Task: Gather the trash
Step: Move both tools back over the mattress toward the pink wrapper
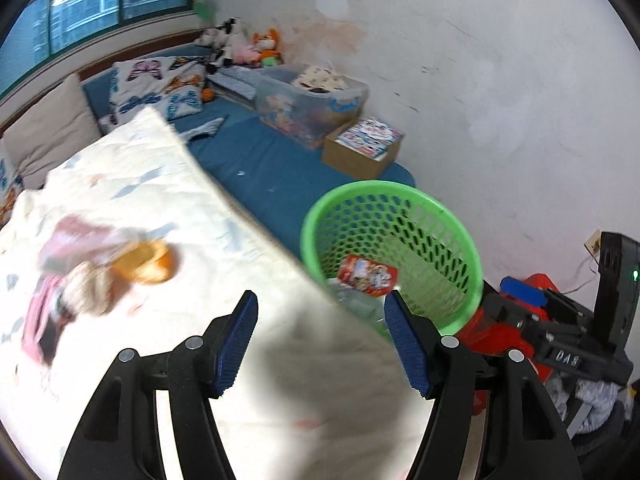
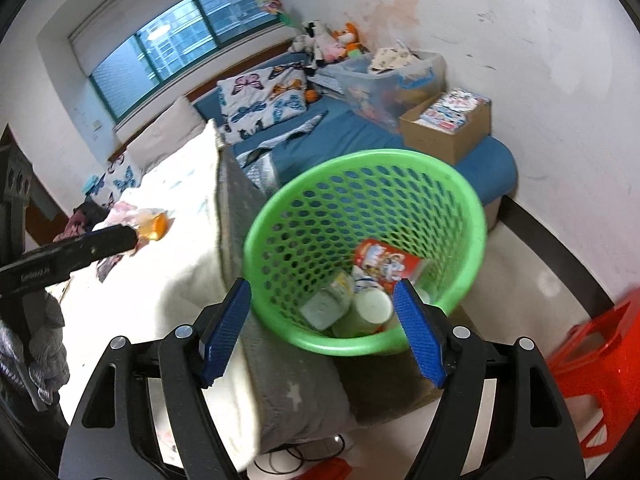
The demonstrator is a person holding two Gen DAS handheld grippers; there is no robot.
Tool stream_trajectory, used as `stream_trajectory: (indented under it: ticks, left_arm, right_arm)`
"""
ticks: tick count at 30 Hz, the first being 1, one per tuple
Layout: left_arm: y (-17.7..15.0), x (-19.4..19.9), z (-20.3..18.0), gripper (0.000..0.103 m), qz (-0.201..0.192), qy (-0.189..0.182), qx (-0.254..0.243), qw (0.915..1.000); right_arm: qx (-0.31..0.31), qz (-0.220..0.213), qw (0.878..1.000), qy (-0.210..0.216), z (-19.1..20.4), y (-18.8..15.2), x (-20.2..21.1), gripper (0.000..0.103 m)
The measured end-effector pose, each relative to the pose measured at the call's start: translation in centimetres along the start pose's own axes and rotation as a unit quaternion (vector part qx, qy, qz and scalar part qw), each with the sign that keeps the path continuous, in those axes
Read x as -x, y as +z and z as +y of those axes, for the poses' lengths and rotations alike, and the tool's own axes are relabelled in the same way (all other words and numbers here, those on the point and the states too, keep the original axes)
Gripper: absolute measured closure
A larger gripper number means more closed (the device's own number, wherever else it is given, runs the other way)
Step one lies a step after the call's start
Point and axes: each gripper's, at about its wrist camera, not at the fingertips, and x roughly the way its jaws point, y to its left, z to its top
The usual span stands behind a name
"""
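Observation:
A green mesh trash basket (image 1: 460, 240) (image 2: 280, 216) stands beside the bed. It holds a red snack packet (image 2: 386, 260), a pale cup (image 2: 370, 308) and a small carton (image 2: 328, 304). An orange cup (image 1: 154, 266) (image 2: 154, 227) lies on the cream quilt (image 1: 160, 184) among crumpled pink and white scraps (image 1: 76, 280). My left gripper (image 1: 320, 334) is open and empty over the quilt's edge. My right gripper (image 2: 322, 326) is open and empty above the basket's near rim. The left gripper's finger (image 2: 80, 252) shows in the right wrist view, near the orange cup.
The blue-sheeted bed (image 2: 352, 128) carries butterfly pillows (image 2: 264, 100), a clear storage bin (image 2: 388, 80), a cardboard box of packets (image 2: 448, 124) and plush toys (image 2: 328, 42). A red plastic stool (image 2: 596, 364) stands at the right on the floor. Cables (image 2: 296, 458) lie below the bed.

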Motion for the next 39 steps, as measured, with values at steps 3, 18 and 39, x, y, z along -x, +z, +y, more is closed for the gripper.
stream_trajectory:
  ticks: [3,18,39]
  left_arm:
    - [-1.3,1.7,2.1,0.039,-0.009,0.020,0.015,0.9996]
    - [-5.0,6.2,15.0,0.039,-0.020,0.147,0.088,0.9850]
    - [-5.1,1.6,26.1,0.028,0.047,0.149,0.064,0.9856]
  right_arm:
    - [0.017,0.005,1.000,0.011,1.8,0.2,-0.7,0.029]
    - [0.086,0.031,0.993,0.077,11.0,0.8,-4.1,0.028]
    - [0.153,0.069,0.980,0.105,18.6,3.1,-9.4,0.028]
